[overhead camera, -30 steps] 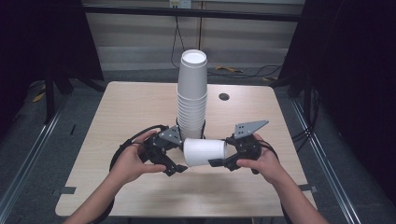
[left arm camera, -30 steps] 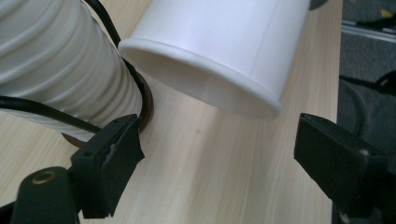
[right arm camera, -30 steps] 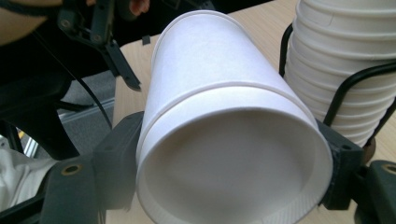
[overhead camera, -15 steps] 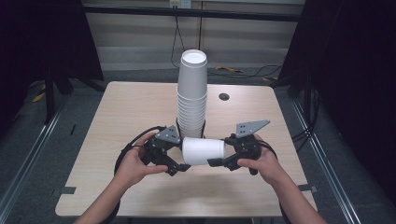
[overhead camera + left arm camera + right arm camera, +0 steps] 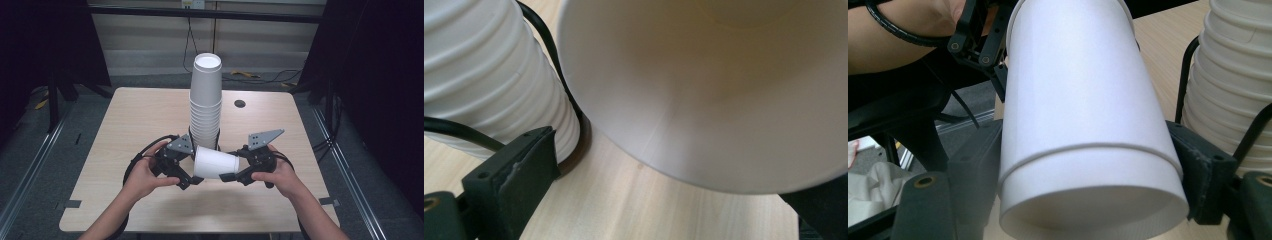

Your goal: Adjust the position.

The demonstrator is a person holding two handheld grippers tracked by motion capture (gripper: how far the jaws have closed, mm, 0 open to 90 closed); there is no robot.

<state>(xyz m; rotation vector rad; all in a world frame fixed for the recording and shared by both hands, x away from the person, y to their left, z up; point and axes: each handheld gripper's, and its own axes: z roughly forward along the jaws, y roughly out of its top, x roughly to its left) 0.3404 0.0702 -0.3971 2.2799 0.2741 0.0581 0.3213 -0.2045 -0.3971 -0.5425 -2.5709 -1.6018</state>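
A single white paper cup (image 5: pixel 216 162) lies on its side above the table, in front of a tall stack of white cups (image 5: pixel 206 100). My right gripper (image 5: pixel 231 176) is shut on the cup's base end; in the right gripper view both jaws press the cup (image 5: pixel 1083 115) from either side. My left gripper (image 5: pixel 189 175) is at the cup's open mouth. Its jaws have just been opening and now stand apart from the rim, with the cup's mouth (image 5: pixel 704 85) between them and untouched by the near jaw.
The stack (image 5: pixel 489 75) (image 5: pixel 1238 75) stands right behind the held cup, ringed by a black cable (image 5: pixel 549 55). A small dark round spot (image 5: pixel 240 103) marks the wooden table (image 5: pixel 130 115) at the back right. Dark curtains flank both sides.
The left gripper's jaws have spread apart at the cup's rim. The cup, the right gripper and both hands stay where they were.
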